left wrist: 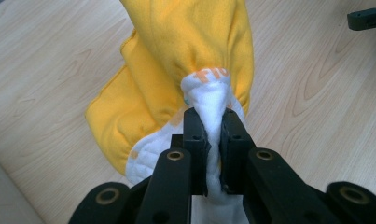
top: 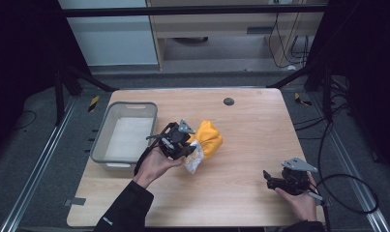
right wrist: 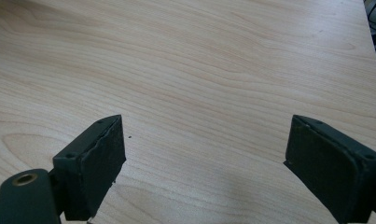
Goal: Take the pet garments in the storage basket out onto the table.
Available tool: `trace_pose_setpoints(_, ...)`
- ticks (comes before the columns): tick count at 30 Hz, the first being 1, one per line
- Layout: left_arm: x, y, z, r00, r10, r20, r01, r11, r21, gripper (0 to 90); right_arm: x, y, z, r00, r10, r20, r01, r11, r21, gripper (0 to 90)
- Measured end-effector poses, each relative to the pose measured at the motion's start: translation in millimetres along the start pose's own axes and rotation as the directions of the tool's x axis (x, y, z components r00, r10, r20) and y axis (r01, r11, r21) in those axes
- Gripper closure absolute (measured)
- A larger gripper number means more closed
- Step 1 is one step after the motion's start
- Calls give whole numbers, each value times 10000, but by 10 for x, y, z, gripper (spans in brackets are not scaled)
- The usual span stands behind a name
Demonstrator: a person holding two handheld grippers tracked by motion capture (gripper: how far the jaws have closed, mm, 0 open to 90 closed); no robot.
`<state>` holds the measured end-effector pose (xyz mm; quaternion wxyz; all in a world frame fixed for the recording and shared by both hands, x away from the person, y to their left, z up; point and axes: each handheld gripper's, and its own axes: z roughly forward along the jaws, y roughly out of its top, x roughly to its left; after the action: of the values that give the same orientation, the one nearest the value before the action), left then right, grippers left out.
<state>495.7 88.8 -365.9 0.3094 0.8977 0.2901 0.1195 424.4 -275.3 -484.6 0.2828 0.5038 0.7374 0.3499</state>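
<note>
1. Beside the cloth (top: 208, 138) sits a grey bin (top: 101, 140), with nothing between them.
2. Left gripper (left wrist: 214, 126) pinches the yellow and white cloth mid-table.
3. Right gripper (right wrist: 204, 154) gapes wide over bare wood.
4. Table (top: 250, 145) is pale wood; floor is grey.

Left gripper (top: 187, 145) clamped tight, right gripper (right wrist: 204, 154) wide open, low.

yellow-white cloth (top: 207, 139) | bunched | on table, right of bin
</note>
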Motion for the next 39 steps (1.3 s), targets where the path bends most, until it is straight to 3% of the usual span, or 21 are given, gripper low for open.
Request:
trace_pose_setpoints(15,-88,-71,291,9993,49,376,-59,9996,279,830,6,-9,5,10000,25,-31,-25,10000,55,118)
trace_pose_setpoints(39,-240,-157,591,9976,402,557,-428,9980,470,823,5,-13,11,10000,-67,-19,67,10000,65,118)
